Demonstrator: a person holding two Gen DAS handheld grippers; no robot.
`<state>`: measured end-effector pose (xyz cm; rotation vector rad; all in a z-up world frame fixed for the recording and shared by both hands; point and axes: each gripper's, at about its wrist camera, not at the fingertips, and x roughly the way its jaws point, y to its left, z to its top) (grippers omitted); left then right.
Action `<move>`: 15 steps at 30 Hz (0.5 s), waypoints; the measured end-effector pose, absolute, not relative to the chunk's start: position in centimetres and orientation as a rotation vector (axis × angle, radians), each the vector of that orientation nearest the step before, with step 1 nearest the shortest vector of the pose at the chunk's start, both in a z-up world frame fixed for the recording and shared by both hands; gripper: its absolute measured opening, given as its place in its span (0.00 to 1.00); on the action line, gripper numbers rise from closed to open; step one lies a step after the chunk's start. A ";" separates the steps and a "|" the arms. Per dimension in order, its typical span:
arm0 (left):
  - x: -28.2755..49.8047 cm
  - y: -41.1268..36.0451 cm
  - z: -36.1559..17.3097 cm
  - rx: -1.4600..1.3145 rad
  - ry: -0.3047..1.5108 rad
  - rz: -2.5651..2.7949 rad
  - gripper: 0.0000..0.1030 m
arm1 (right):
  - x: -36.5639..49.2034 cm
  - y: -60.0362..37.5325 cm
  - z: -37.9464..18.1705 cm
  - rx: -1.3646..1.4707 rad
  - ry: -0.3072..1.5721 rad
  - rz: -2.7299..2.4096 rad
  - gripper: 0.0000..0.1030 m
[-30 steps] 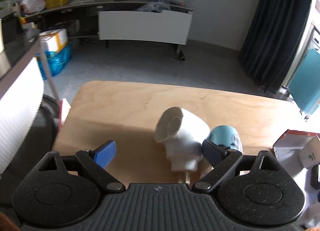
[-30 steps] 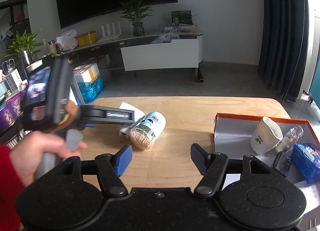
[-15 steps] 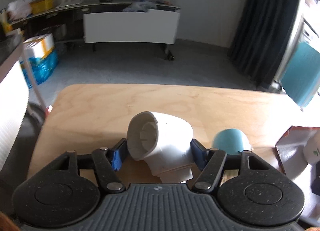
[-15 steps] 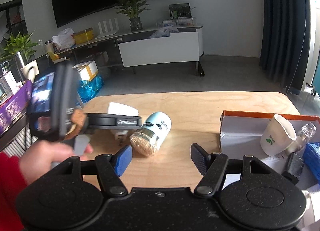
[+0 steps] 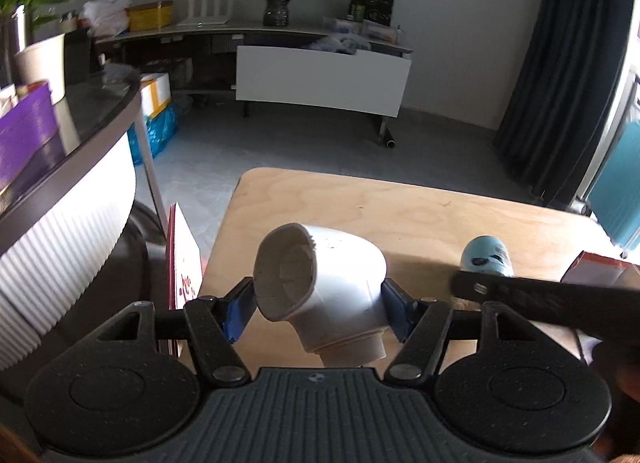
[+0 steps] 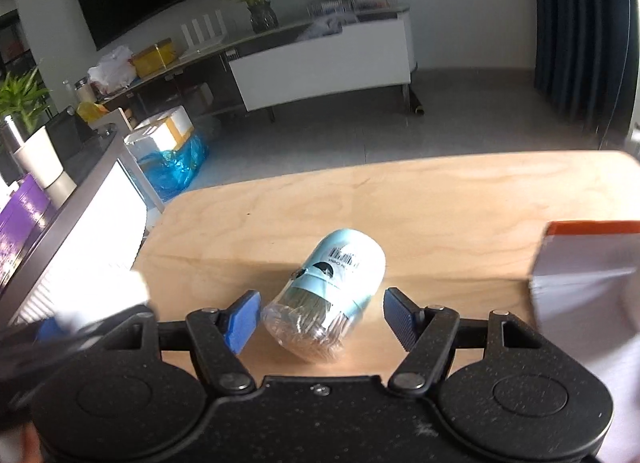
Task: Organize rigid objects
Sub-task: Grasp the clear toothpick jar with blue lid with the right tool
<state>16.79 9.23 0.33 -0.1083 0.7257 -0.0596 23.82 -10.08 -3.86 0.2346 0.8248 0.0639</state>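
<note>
A white hair-dryer-shaped piece (image 5: 324, 283) is clamped between the blue pads of my left gripper (image 5: 316, 315), held just over the left end of the wooden table (image 5: 400, 215). A light-blue toothpick jar (image 6: 336, 283) lies on its side on the table (image 6: 400, 203), its clear end toward me. My right gripper (image 6: 320, 321) straddles the jar; its jaws are opening and the pads stand clear of it. In the left wrist view the jar (image 5: 486, 255) shows behind a dark arm of the right gripper (image 5: 540, 299).
A white box with an orange rim (image 6: 588, 247) stands at the table's right end. A red-and-white card (image 5: 182, 263) leans by the table's left edge. A ribbed white counter (image 5: 60, 247) with a purple box stands on the left.
My left gripper closed on the white piece and carried it left, off the table. My right gripper dropped and moved forward until its jaws straddled the blue jar.
</note>
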 end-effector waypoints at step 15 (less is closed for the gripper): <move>14.3 8.9 1.1 -0.131 0.709 -0.061 0.66 | 21.2 -9.8 -3.1 0.192 0.799 0.089 0.58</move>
